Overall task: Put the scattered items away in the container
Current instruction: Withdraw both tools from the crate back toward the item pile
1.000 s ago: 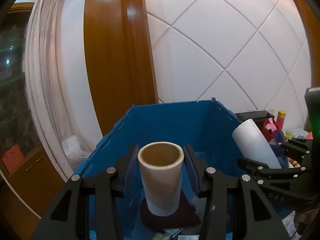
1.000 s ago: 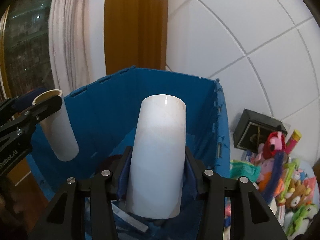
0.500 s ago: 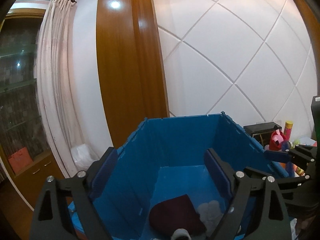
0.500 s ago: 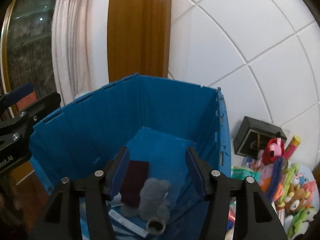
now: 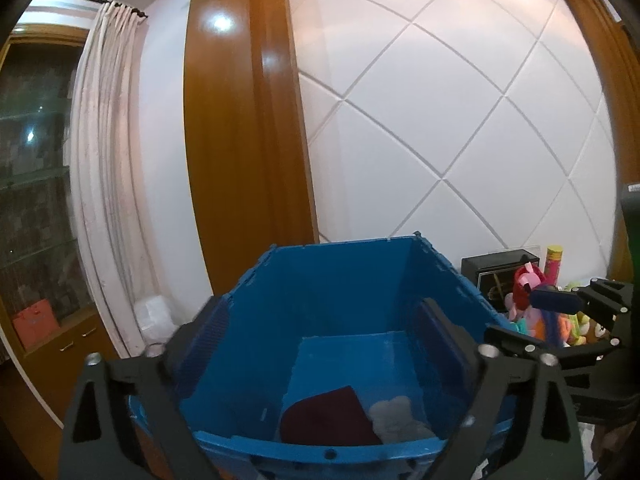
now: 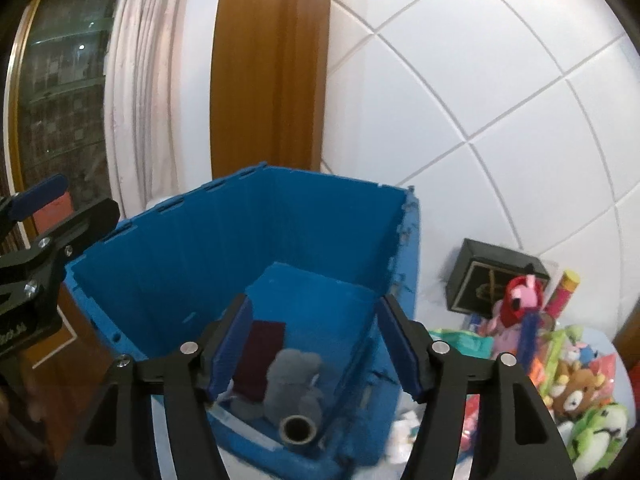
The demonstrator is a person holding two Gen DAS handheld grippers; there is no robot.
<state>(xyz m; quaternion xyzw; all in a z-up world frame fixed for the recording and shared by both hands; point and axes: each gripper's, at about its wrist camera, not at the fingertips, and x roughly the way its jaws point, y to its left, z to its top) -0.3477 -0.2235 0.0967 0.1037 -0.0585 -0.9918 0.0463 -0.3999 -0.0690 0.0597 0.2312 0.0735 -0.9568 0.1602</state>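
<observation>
A blue plastic crate (image 5: 340, 280) stands open below both grippers; it also shows in the right wrist view (image 6: 200, 248). Inside lie a maroon cloth (image 5: 324, 416), a grey plush toy (image 6: 294, 376) and a white roll (image 6: 298, 430) standing on end near the front wall. My left gripper (image 5: 320, 344) is open and empty above the crate's front edge. My right gripper (image 6: 314, 344) is open and empty above the crate. Each gripper shows at the edge of the other's view.
A heap of plush toys (image 6: 576, 384) and packets lies right of the crate, with a black box (image 6: 496, 276) and a yellow-pink tube (image 6: 564, 292) behind. A white tiled wall, a wooden pillar (image 5: 240, 140) and a curtain (image 5: 108, 180) stand behind.
One second ago each gripper was shut on a white roll over the crate. Both opened and the rolls dropped inside. Both grippers have since drawn back and up.
</observation>
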